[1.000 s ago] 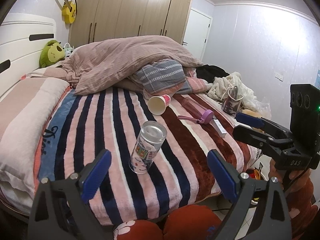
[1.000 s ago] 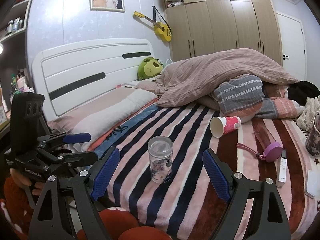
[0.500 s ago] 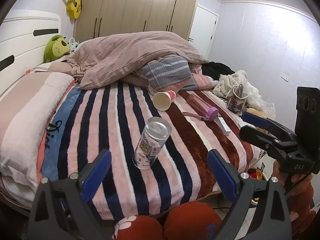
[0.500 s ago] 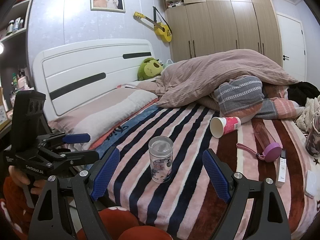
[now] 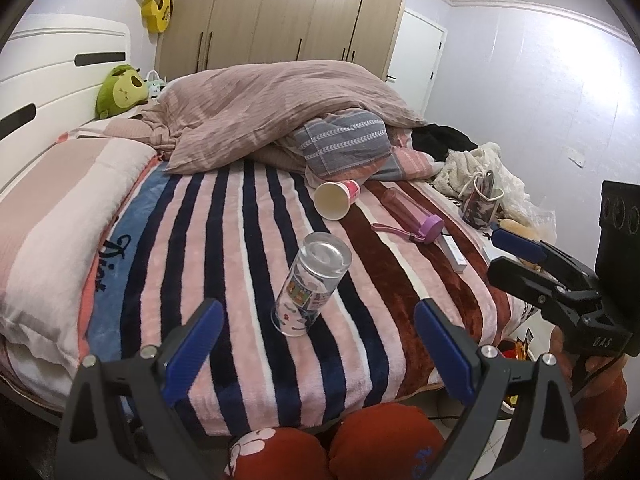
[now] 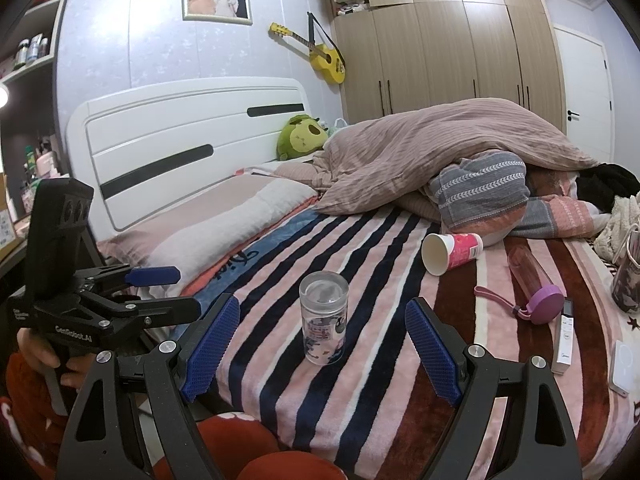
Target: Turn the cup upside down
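A clear glass cup with cartoon prints stands on the striped blanket, near the bed's front edge; it also shows in the right wrist view. Its thick flat end faces up, so it looks to stand mouth down. My left gripper is open and empty, just short of the cup. My right gripper is open and empty, also just short of it. Each gripper shows in the other's view: the right one at the right, the left one at the left.
A paper cup lies on its side behind the glass. A pink bottle with purple cap, a white remote and a mug lie to the right. A heaped duvet and pillow fill the back and left.
The left wrist view has shifted a little, so the bed and cup sit slightly higher and further right. The right gripper has barely moved. The cup has not moved.
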Motion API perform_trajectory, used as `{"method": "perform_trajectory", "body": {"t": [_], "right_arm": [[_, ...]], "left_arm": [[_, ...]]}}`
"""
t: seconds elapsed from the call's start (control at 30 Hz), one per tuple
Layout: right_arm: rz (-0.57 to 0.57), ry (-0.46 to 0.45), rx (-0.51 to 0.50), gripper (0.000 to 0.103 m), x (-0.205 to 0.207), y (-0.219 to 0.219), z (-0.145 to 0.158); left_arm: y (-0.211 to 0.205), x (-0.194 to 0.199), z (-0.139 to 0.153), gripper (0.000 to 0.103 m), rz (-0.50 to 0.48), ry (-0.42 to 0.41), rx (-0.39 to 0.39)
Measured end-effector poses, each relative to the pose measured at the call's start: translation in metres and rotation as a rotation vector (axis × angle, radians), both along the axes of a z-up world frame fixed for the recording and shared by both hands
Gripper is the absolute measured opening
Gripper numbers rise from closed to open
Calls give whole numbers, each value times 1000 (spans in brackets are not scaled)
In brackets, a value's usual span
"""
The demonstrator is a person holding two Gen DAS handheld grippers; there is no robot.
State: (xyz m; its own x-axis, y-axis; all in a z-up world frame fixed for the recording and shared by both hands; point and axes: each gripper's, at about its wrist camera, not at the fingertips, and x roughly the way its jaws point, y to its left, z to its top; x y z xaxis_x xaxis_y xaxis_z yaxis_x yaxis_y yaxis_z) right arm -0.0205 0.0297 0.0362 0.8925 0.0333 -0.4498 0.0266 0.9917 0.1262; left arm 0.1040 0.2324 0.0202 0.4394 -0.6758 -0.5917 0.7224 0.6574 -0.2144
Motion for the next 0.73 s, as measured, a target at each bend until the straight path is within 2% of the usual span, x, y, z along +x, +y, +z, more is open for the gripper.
{"method": "perform_trajectory", "body": {"t": [0.57, 0.73], "right_arm": [[0, 1, -2, 83, -2, 1, 1], [2, 1, -1, 88, -5, 3, 2]], "left_arm": [[5, -4, 5, 95, 13, -12, -6], [4, -3, 5, 95, 14, -12, -4]]}}
